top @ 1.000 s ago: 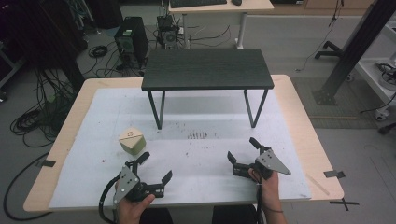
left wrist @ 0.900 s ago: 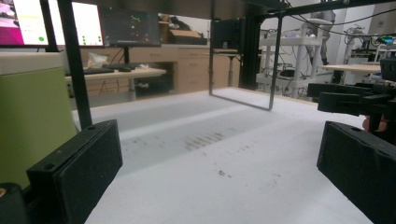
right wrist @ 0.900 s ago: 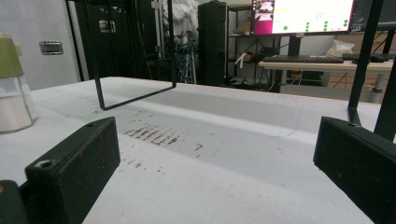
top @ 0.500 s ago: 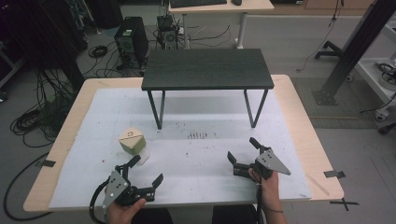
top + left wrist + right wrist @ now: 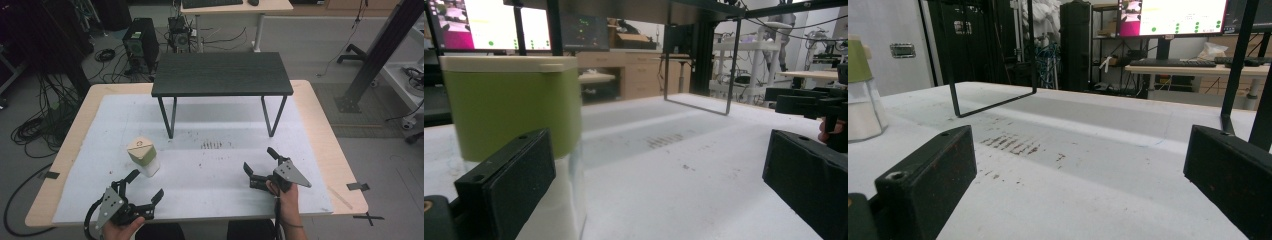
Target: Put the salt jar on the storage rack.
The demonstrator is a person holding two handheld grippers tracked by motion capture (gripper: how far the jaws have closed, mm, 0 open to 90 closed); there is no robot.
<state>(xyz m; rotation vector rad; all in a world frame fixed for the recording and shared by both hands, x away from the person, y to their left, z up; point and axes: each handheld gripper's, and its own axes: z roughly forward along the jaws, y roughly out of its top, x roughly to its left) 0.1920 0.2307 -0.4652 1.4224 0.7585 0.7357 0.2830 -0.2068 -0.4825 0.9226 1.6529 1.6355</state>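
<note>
A small jar (image 5: pixel 142 156) with a clear body, green lid and beige top stands on the white mat, left of centre. My left gripper (image 5: pixel 146 183) is open just in front of it, near the table's front edge. In the left gripper view the jar (image 5: pixel 509 110) rises close behind the left jaw, and nothing is between the fingers of the gripper (image 5: pixel 659 195). My right gripper (image 5: pixel 258 160) is open at the front right, empty, low over the mat. Its own view shows the jar (image 5: pixel 860 95) far to the left and the gripper (image 5: pixel 1078 185) wide apart.
A low black table (image 5: pixel 222 75) on thin metal legs stands at the back of the mat (image 5: pixel 215 170). Dark scuff marks (image 5: pixel 212 145) lie mid-mat. The wooden tabletop's edge (image 5: pixel 345 165) runs around it. The other hand's gripper (image 5: pixel 809 102) shows far right.
My left gripper has drawn back a little to the left and toward the front edge, still open. The right gripper and the jar have not moved.
</note>
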